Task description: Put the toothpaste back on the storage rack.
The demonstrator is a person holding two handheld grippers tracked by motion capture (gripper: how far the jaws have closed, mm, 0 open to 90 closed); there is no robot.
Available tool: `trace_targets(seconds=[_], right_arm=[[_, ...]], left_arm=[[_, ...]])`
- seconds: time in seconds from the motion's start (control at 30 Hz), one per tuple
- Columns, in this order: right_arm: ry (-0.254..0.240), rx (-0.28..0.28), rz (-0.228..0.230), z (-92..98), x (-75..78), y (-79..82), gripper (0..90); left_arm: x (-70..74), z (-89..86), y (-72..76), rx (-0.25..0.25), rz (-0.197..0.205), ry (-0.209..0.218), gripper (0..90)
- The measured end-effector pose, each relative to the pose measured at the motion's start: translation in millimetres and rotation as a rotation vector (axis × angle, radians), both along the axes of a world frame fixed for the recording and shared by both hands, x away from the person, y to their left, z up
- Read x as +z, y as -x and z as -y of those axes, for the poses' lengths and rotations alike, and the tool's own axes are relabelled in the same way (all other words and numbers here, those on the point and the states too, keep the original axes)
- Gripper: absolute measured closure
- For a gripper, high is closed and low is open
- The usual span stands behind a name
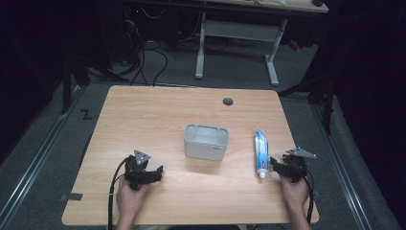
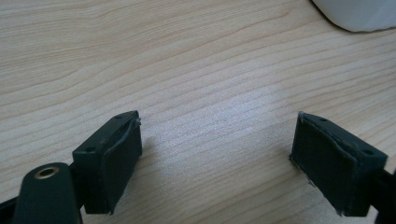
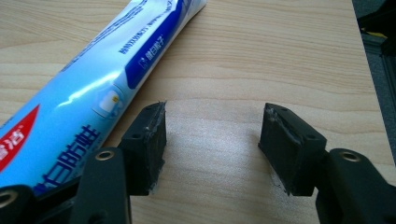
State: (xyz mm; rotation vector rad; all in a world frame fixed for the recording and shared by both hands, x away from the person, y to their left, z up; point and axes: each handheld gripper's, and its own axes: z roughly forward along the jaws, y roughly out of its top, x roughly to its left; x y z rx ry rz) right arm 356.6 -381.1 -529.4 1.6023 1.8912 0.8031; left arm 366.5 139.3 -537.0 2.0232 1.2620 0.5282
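A blue and white toothpaste tube [image 1: 261,153] lies on the wooden table [image 1: 158,115], right of a grey plastic box [image 1: 206,142] at the middle. My right gripper [image 1: 276,165] rests beside the tube's cap end, jaws wide open. In the right gripper view the tube [image 3: 93,88] runs along the outside of the left pad, and only bare wood lies in the right gripper [image 3: 212,140]. My left gripper [image 1: 155,172] sits at the front left, open over bare table, with nothing in the left gripper [image 2: 217,154].
A round cable hole [image 1: 228,101] sits near the table's far edge. A corner of the grey box [image 2: 359,14] shows at the top right of the left gripper view. Beyond the table stand a white desk frame [image 1: 239,38] and floor cables.
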Motion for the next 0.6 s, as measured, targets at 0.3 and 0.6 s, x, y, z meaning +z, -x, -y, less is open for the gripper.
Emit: trace_targets(seconds=[0.3,0.6], right_arm=[[-0.004,0.004,-0.003,-1.2,-0.2,0.6,38.0],[-0.002,-0.003,-0.006,-2.3,0.1,1.7,38.4]], left_arm=[[0.2,-0.2,0.0,-0.002,-0.002,-0.001,16.5],[0.2,-0.3,-0.1,-0.003,-0.002,-0.001,16.4]])
